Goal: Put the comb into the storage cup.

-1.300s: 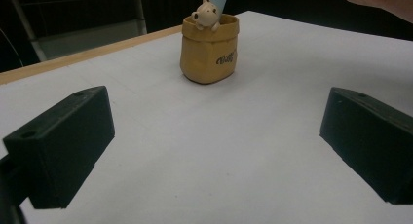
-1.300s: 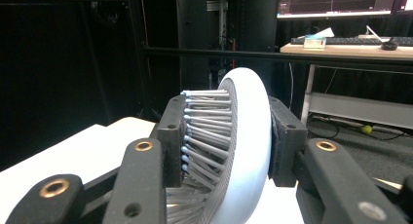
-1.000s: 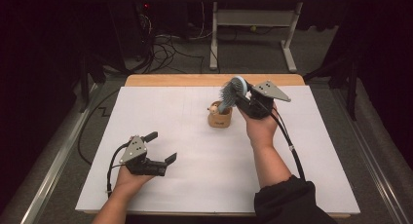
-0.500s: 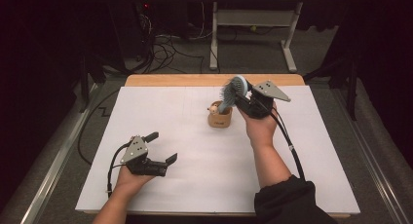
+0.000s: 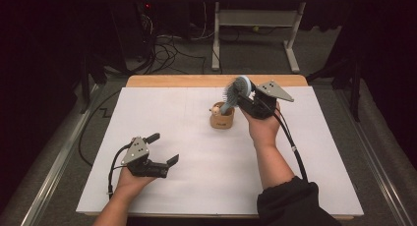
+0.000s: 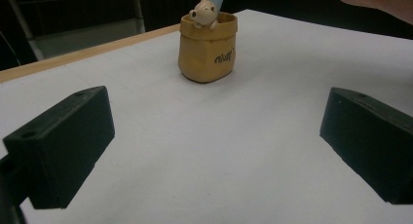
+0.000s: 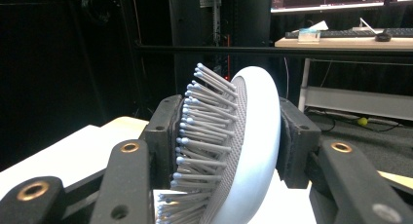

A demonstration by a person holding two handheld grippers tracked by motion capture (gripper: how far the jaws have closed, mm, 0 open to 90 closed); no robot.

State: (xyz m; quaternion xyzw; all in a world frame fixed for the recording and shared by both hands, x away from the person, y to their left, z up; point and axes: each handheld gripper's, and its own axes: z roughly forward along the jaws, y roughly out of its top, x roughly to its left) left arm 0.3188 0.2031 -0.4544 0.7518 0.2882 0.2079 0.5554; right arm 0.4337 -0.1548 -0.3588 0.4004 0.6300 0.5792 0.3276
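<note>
Hairbrush (image 5: 235, 92) stands handle-down in the tan pot (image 5: 222, 119), which sits toward the far edge of the white worktop (image 5: 314, 152), slightly right of centre. Your right gripper (image 5: 244, 99) has its pads either side of the brush head; its jaws have just been opening, yet bristles and back look pressed between them, so the release is not complete. Judged: placement is nearly done. Your left gripper (image 5: 162, 148) rests near the near-left corner, jaws spread with nothing between.
</note>
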